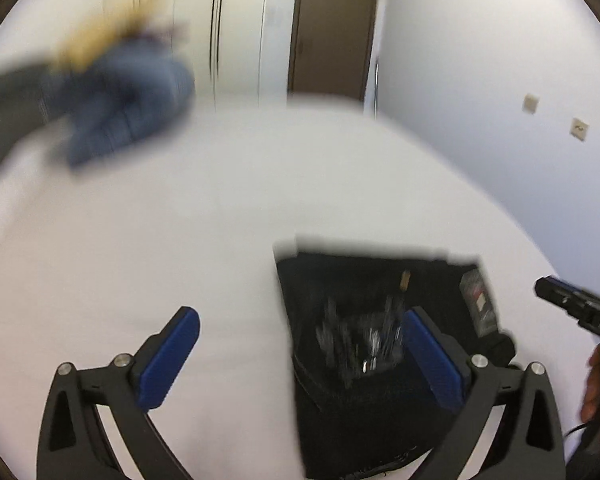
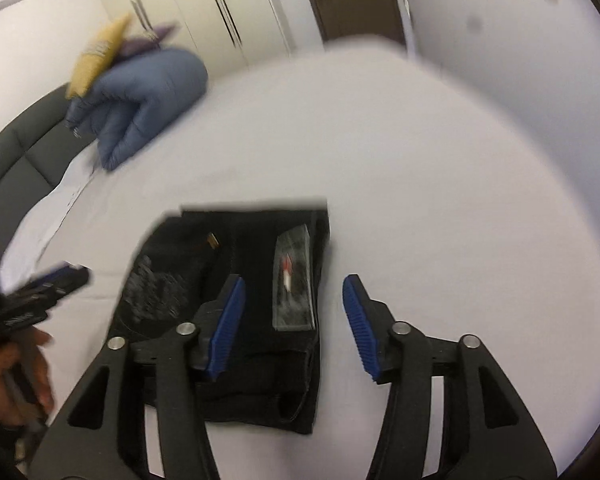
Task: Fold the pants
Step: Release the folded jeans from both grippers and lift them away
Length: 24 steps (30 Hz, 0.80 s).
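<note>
We had the pants point(image 2: 236, 320) lying on the white bed point(image 2: 440, 200), folded into a small dark block with neat, straight edges. A clear tag point(image 2: 294, 280) with a bit of red on it lay on top, near the right edge of the block. A silvery print showed on the left part of the cloth.

Our left gripper point(image 1: 300, 356) was spread wide, with nothing between its blue pads point(image 1: 172, 356). Its right finger hung over the pants and its left finger over the bare sheet. We could not tell if that finger touched the cloth — the picture was blurry there.

Our right gripper point(image 2: 292, 328) was open too, about halfway. The right edge of the pants and the tag showed in the gap between its fingers, but the pads were not pinching anything. One pad was over the pants, the other over the sheet.

So we judged that the fold was made and we had let go — the pants looked close to done. If one more fold was wanted, we would need to bring both grippers down to one edge, pinch the cloth at two spots, and lift it over evenly so the block stayed square. The tag might slide off if we moved too fast.

Far back on the bed sat a blue puffy thing point(image 2: 140, 100) with a yellow bag point(image 2: 96, 56) on it, well apart from the pants.
</note>
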{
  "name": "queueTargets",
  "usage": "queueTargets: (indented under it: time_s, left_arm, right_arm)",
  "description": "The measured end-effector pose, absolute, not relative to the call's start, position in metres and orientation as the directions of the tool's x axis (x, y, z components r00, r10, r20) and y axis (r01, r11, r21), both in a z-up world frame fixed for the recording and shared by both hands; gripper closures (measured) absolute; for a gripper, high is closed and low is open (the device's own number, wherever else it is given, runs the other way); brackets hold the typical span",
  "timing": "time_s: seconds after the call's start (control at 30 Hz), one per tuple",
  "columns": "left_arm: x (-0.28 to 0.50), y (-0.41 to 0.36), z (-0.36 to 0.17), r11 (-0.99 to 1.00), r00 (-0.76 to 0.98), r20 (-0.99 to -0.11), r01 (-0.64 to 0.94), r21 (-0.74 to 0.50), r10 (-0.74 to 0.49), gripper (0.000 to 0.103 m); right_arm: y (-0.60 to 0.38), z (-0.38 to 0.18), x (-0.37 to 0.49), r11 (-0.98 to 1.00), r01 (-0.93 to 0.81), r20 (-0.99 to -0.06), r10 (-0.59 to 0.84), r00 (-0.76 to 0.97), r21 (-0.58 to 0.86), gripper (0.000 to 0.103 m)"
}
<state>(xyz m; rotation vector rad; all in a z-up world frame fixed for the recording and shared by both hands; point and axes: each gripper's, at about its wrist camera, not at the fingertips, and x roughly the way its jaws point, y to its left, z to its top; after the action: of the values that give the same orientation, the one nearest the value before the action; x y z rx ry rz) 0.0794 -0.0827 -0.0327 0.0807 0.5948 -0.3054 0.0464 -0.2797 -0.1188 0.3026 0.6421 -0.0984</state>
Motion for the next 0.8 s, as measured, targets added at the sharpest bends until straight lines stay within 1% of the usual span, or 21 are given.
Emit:
queueTargets:
  time_s: [0.07,0.1,0.13,0.17,0.2,0.23,0.27,0.3,0.4,0.43,0.5,0.53,0.6,0.7,0.73,0.77,0.8]
  left_arm:
    - [0.075,-0.082,0.002,0.957,0.866,-0.450,0.281,0.075,-0.218,0.000]
    - [0.059,-0.080,0.019,0.960,0.903,-0.386,0.254,0.120,-0.190,0.000]
    - [0.045,-0.081,0.039,0.964,0.938,-0.312,0.209,0.167,-0.149,0.000]
    - [0.033,-0.079,0.054,0.967,0.958,-0.260,0.172,0.186,-0.121,0.000]
    - [0.019,-0.075,0.073,0.973,0.974,-0.202,0.137,0.185,-0.099,0.000]
    - [0.010,-0.070,0.089,0.978,0.982,-0.168,0.119,0.169,-0.091,0.000]
    - [0.001,-0.063,0.101,0.985,0.987,-0.141,0.099,0.143,-0.079,0.000]
    - [-0.008,-0.056,0.116,0.990,0.990,-0.126,0.075,0.119,-0.060,0.000]
    - [-0.025,-0.047,0.144,0.990,0.991,-0.133,0.037,0.138,-0.018,0.000]
    - [-0.032,-0.044,0.153,0.987,0.993,-0.119,0.030,0.157,-0.011,0.000]
    - [-0.040,-0.041,0.168,0.987,0.995,-0.101,0.023,0.159,-0.006,0.000]
    - [-0.043,-0.038,0.175,0.988,0.993,-0.118,0.022,0.151,-0.004,0.000]
    - [-0.041,-0.032,0.181,0.991,0.985,-0.172,0.036,0.127,-0.014,0.000]
    - [-0.034,-0.031,0.175,0.995,0.957,-0.289,0.028,0.100,0.002,0.000]
    - [-0.034,-0.031,0.166,0.995,0.949,-0.316,0.033,0.092,-0.002,0.000]
    - [-0.033,-0.033,0.155,0.996,0.930,-0.368,0.037,0.086,-0.003,0.000]
    - [-0.027,-0.035,0.143,0.996,0.899,-0.438,0.038,0.082,0.002,0.000]
  right_arm:
    - [-0.262,-0.076,0.031,0.957,0.193,-0.496,-0.062,0.866,0.218,0.035]
    - [-0.256,-0.054,0.016,0.959,0.195,-0.424,-0.093,0.901,0.204,0.031]
    - [-0.249,-0.035,0.003,0.962,0.193,-0.359,-0.114,0.926,0.192,0.023]
    - [-0.244,-0.018,-0.009,0.965,0.191,-0.299,-0.132,0.945,0.177,0.017]
    - [-0.238,-0.001,-0.021,0.969,0.187,-0.234,-0.147,0.961,0.159,0.014]
    - [-0.231,0.022,-0.038,0.975,0.179,-0.145,-0.160,0.976,0.129,0.009]
    - [-0.225,0.039,-0.049,0.979,0.176,-0.087,-0.168,0.982,0.103,0.004]
    - [-0.217,0.058,-0.062,0.982,0.175,-0.023,-0.174,0.985,0.068,0.001]
    - [-0.190,0.096,-0.091,0.973,0.229,0.113,-0.225,0.968,-0.016,0.000]
    - [-0.181,0.109,-0.105,0.966,0.253,0.156,-0.243,0.957,-0.049,0.000]
    - [-0.171,0.126,-0.117,0.967,0.238,0.172,-0.219,0.960,-0.094,0.000]
    - [-0.167,0.134,-0.120,0.967,0.228,0.155,-0.209,0.966,-0.116,0.000]
    - [-0.160,0.146,-0.119,0.959,0.254,0.089,-0.244,0.966,-0.129,0.000]
    - [-0.159,0.146,-0.116,0.953,0.287,0.000,-0.288,0.958,-0.094,0.000]
    - [-0.161,0.143,-0.114,0.956,0.284,-0.060,-0.288,0.956,-0.069,0.000]
    - [-0.162,0.137,-0.111,0.957,0.285,-0.103,-0.289,0.952,-0.046,0.000]
    - [-0.161,0.132,-0.106,0.957,0.289,-0.144,-0.289,0.946,-0.020,0.000]
